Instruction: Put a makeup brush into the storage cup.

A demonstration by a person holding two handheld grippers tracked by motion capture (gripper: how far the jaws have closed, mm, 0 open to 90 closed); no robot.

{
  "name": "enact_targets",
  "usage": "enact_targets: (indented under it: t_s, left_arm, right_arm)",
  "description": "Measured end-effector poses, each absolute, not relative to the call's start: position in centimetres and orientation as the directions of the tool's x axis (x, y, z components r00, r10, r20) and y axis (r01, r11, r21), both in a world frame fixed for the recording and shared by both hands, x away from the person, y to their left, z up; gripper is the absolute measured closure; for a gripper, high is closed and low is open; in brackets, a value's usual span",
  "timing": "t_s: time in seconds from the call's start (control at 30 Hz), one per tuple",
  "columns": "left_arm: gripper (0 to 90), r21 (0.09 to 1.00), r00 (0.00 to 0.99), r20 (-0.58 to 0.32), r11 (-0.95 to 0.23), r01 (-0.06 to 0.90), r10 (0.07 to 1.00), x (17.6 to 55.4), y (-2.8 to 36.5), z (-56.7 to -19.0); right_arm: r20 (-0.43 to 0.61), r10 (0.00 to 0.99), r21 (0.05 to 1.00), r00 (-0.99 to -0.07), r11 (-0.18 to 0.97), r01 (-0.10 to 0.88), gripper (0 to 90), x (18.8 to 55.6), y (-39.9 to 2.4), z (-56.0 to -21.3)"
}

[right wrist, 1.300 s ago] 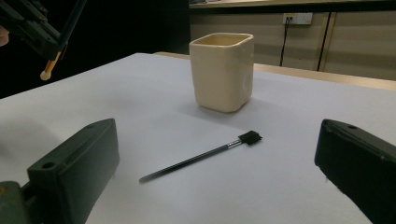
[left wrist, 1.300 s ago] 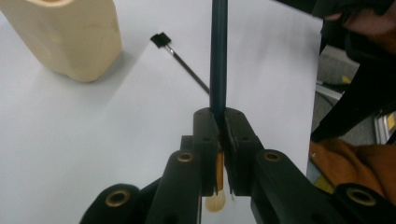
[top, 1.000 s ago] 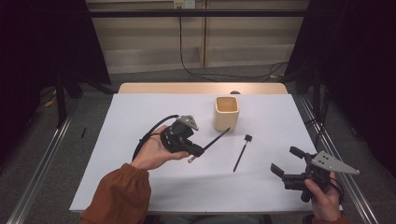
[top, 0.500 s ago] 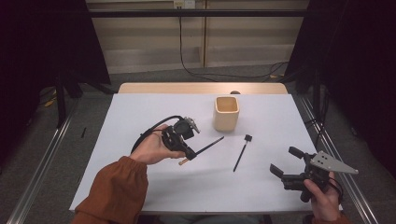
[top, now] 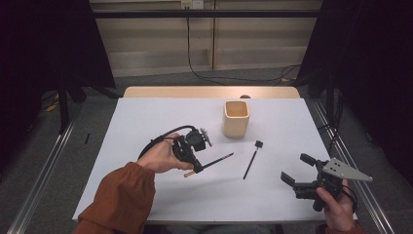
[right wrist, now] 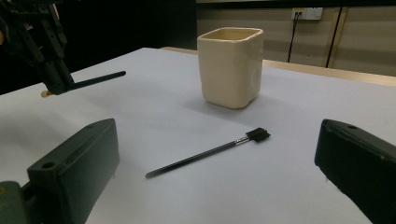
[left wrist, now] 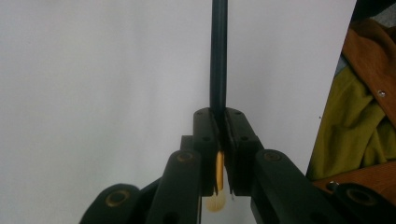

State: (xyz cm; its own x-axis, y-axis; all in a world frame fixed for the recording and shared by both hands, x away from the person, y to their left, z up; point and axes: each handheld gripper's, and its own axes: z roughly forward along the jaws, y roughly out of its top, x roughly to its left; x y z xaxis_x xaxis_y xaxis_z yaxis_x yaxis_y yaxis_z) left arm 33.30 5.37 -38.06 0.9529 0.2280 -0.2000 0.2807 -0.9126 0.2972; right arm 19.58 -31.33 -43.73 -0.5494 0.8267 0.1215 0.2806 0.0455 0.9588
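White-covered rectangular table (top: 146, 122): bare matte sheet with a wooden edge at the far side, carrying 3 loose items. Cream square-sided ceramic cup (top: 236, 117), upright near the far centre, empty as far as the rim shows; judged rigid, fairly heavy and chippable, best taken by 1 wall near the rim. Right gripper (top: 298, 172): held low over the near right corner, jaws spread wide with nothing between them. Left gripper (top: 196, 166): jaws clamped on a slim dark pencil-like stick with a tan end (top: 214, 161), lifted clear of the sheet left of the cup, its long dark part pointing roughly toward the cup. The stick is judged light, stiff and smooth, liable to swivel since it is pinched close to its tan end (left wrist: 219, 163); a hold nearer mid-length would steady it. Thin black brush with a small square head (right wrist: 208, 152), lying flat between cup and right gripper, well apart from both; light, rolls easily, best pinched mid-handle. Hard to make out: the stick's far tip is cut off in the left gripper view, the cup's floor is hidden, and the brush's bristles are too small to resolve.
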Motion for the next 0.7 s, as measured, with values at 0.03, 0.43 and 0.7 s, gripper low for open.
enact_targets:
  t_s: [0.03, 0.43, 0.7]
  left_arm:
    - [84.6, 0.284, 0.953, -0.199, -0.918, 0.278, 0.227, 33.3, 5.4, -38.3]
    - [84.5, 0.318, 0.949, -0.209, -0.901, 0.296, 0.238, 33.2, 6.0, -38.2]
    - [84.5, 0.322, 0.959, -0.195, -0.910, 0.260, 0.205, 33.0, 6.1, -38.0]
  right_arm:
    - [0.122, 0.826, 0.959, -0.551, 0.046, 0.281, 0.0, 19.6, -31.3, -43.7]
    - [0.113, 0.817, 0.975, -0.566, 0.017, 0.220, 0.0, 19.5, -31.1, -43.0]
    - [0.101, 0.799, 0.983, -0.593, 0.010, 0.181, 1.0, 20.3, -31.1, -41.7]
